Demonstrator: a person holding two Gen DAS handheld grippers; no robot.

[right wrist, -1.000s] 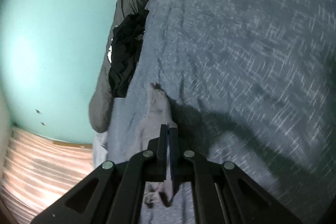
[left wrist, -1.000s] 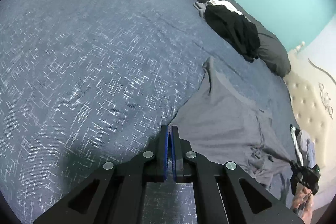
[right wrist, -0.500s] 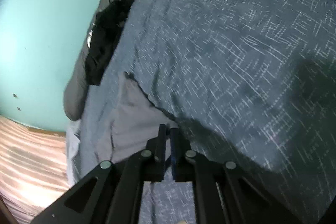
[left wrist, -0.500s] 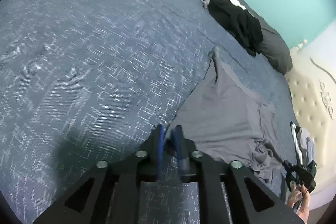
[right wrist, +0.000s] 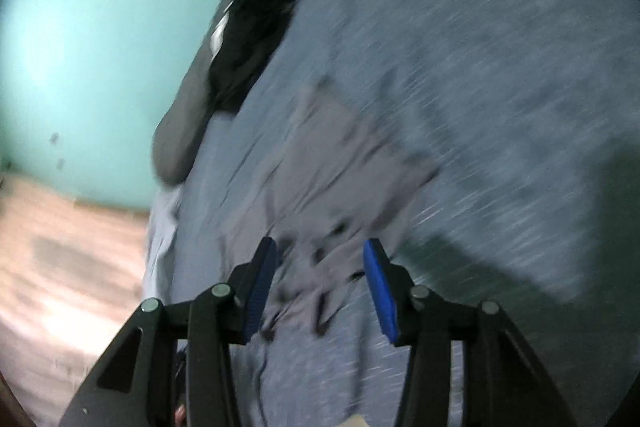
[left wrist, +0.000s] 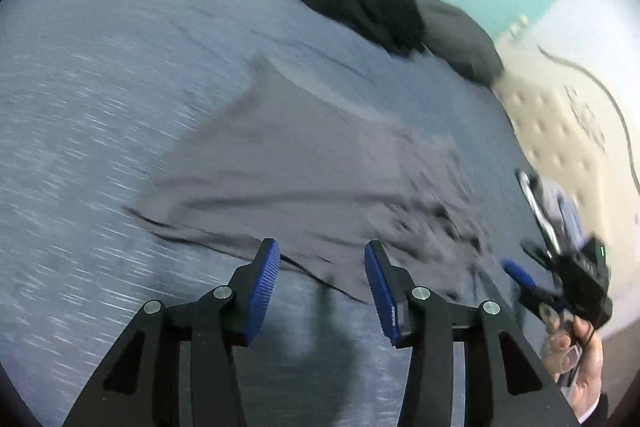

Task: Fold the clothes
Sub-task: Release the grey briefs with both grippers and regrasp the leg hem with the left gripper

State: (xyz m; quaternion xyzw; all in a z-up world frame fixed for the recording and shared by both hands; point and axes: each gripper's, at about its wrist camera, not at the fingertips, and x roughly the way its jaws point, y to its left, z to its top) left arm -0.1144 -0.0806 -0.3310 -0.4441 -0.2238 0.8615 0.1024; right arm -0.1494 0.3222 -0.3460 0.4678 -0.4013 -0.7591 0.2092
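I have both the left gripper point(left wrist: 320, 283) and right gripper point(right wrist: 318, 283) with fingers opening and empty above the grey garment point(left wrist: 304, 179) spread on the bed point(left wrist: 100, 107), so next I need fresh grips for folding.

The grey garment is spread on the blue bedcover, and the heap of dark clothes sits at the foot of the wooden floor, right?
Not quite. The heap of dark clothes lies up on the bed against the long grey pillow, as the left wrist view shows. The grey garment is indeed spread on the blue bedcover.
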